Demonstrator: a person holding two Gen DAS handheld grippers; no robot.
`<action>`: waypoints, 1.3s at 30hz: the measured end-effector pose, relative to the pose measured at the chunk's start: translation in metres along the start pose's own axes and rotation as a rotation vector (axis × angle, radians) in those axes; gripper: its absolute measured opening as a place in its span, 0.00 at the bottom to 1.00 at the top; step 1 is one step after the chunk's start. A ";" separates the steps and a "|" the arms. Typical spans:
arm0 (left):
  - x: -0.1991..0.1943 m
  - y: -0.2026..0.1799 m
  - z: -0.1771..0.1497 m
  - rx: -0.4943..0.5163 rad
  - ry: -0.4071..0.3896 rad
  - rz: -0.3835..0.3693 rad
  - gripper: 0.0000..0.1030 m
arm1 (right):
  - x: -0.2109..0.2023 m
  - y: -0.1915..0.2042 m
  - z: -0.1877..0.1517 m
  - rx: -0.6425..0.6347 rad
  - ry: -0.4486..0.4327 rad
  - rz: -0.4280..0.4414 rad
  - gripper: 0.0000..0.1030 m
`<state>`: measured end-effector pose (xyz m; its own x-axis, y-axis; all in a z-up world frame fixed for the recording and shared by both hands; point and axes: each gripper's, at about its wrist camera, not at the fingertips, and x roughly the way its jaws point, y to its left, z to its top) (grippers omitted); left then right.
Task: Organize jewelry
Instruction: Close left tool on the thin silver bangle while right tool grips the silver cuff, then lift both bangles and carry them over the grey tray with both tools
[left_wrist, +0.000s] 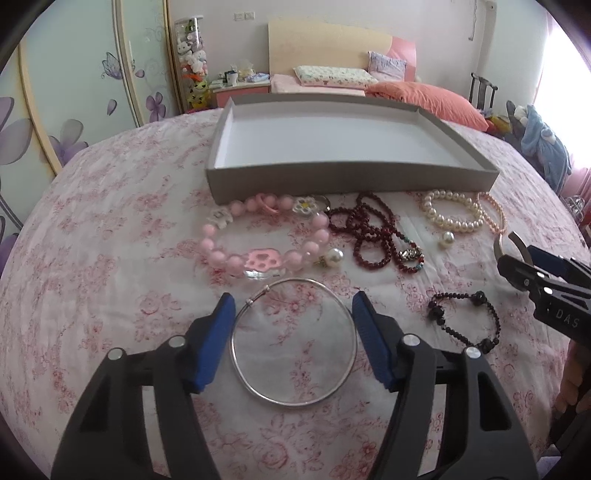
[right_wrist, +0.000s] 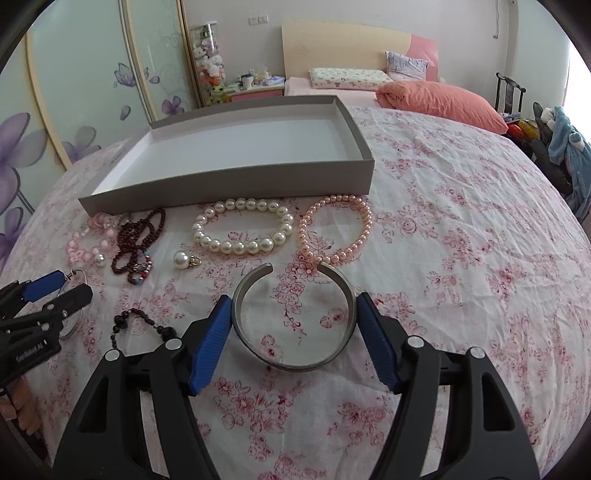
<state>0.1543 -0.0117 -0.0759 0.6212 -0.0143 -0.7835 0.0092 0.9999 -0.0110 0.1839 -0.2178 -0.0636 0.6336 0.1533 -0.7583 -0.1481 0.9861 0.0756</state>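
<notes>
A thin silver bangle (left_wrist: 233, 347) lies flat on the flowered bedspread. My left gripper (left_wrist: 293, 301) straddles it, a blue pad close beside each side of the ring, open. A wide silver cuff (right_wrist: 295, 363) sits between the pads of my right gripper (right_wrist: 291, 301), which press on its two sides. In the left wrist view the right gripper (left_wrist: 513, 254) shows at the right edge with the cuff (left_wrist: 498, 247). Beyond both stands an empty grey box (left_wrist: 351, 181) with a white inside.
Between the grippers and the box lie a pink bead bracelet (left_wrist: 317, 229), dark red beads (left_wrist: 373, 236), a white pearl bracelet (right_wrist: 236, 245), a pink pearl bracelet (right_wrist: 365, 225), a black bead bracelet (left_wrist: 495, 321) and a loose pearl charm (right_wrist: 181, 259).
</notes>
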 end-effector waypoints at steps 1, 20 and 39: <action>-0.002 0.002 0.000 -0.008 0.004 -0.028 0.08 | -0.002 0.000 0.000 -0.002 -0.008 0.003 0.66; -0.027 0.052 -0.016 -0.071 -0.018 0.008 0.88 | -0.009 0.004 -0.008 -0.023 -0.020 0.038 0.66; 0.009 0.075 -0.001 0.023 0.056 0.017 0.94 | -0.011 0.007 -0.008 -0.024 -0.014 0.040 0.66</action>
<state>0.1602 0.0634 -0.0847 0.5768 0.0036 -0.8169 0.0172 0.9997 0.0166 0.1696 -0.2135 -0.0597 0.6376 0.1941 -0.7455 -0.1919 0.9772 0.0903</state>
